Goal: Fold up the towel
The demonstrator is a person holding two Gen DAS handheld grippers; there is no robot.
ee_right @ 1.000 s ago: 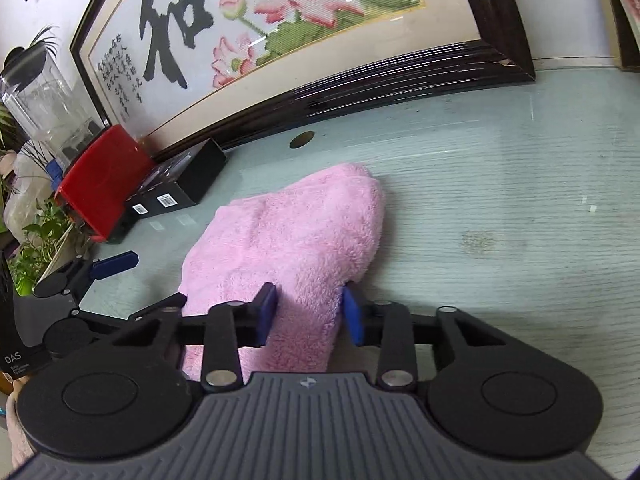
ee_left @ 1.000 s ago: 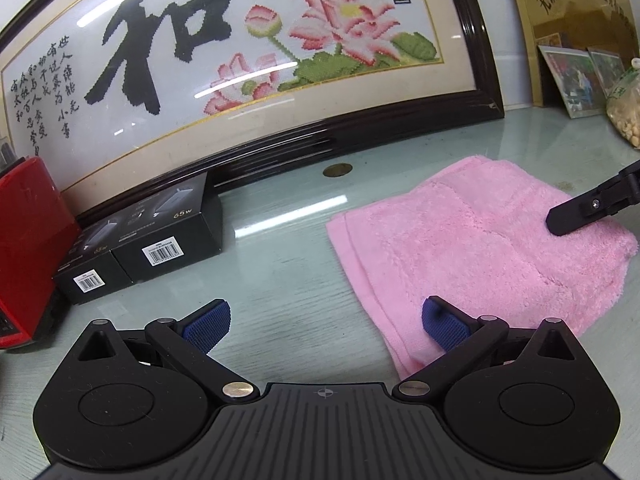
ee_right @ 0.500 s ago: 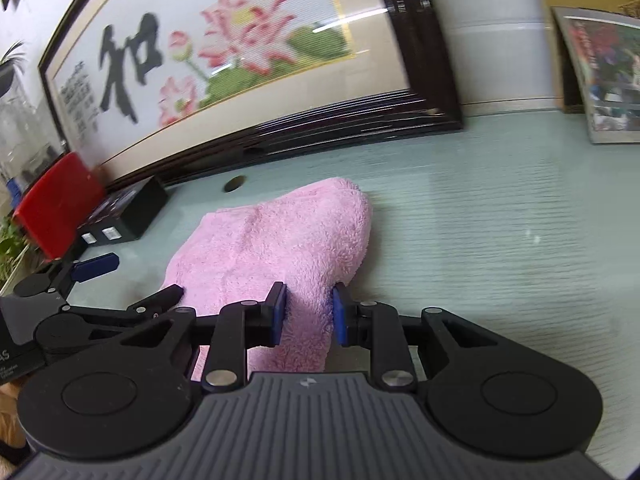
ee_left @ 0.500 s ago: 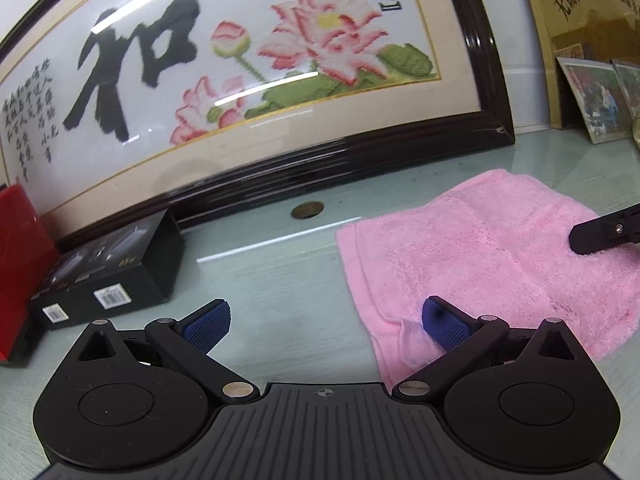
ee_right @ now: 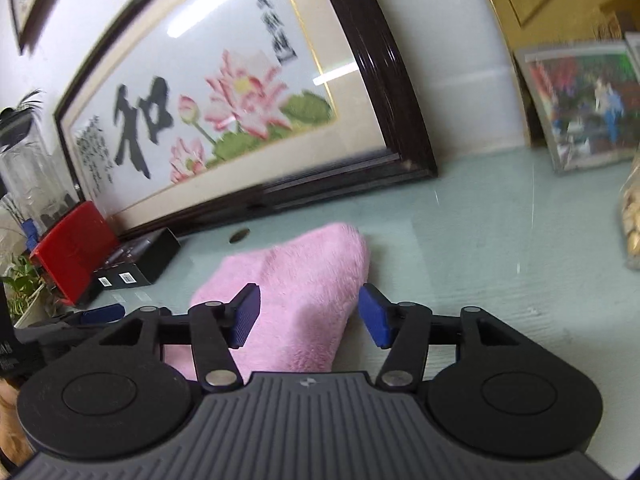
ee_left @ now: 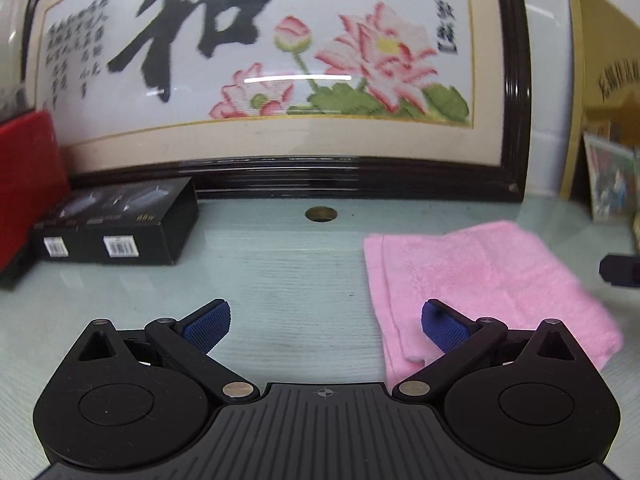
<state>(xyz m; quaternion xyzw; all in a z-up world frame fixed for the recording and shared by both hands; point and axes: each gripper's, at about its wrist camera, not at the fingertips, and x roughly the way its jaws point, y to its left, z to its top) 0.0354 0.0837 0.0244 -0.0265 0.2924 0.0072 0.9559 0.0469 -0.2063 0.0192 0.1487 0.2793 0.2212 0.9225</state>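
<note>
towel [ee_right: 296, 292] folded; right hand-held gripper [ee_right: 308, 316] just spread, left hand-held gripper [ee_left: 326, 326] spread wide.

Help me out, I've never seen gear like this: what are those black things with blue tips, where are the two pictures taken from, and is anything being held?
They are hand-held tongs, one per hand, each carrying a camera looking along its fingers. One picture is from the left tongs, open wide and empty. The other is from the right tongs, whose jaws have just been opening; the folded pink towel lies between them, but the pads are off it. Nothing is held. On the table also sit a black box, a red box and a framed lotus picture.
</note>
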